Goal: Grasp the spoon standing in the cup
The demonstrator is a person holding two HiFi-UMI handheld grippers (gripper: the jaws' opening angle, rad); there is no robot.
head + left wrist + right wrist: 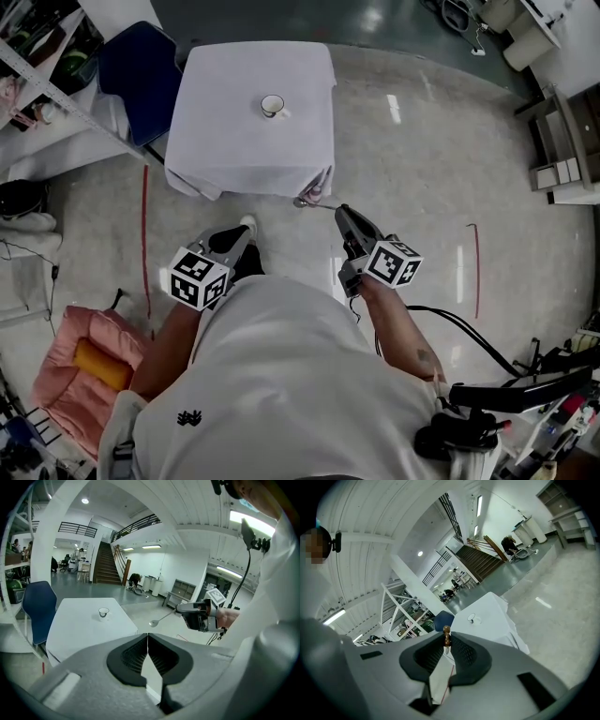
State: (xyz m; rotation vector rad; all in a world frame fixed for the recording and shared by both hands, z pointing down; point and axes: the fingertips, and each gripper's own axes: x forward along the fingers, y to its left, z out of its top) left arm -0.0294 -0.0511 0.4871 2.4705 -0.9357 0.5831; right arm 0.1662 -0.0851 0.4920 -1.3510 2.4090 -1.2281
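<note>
A white cup stands on a table draped in a white cloth; nothing stands in the cup. My right gripper is shut on the handle of a metal spoon, whose bowl points toward the table's near edge. The left gripper view shows the spoon sticking out level from the right gripper, well short of the cup. In the right gripper view the spoon pokes out between the pads, end-on. My left gripper is shut and empty, its pads meeting.
A blue chair stands at the table's far left. Red tape lines mark the floor on both sides. A pink cushion lies at lower left; cables and a stand sit at lower right. Shelving lines the right wall.
</note>
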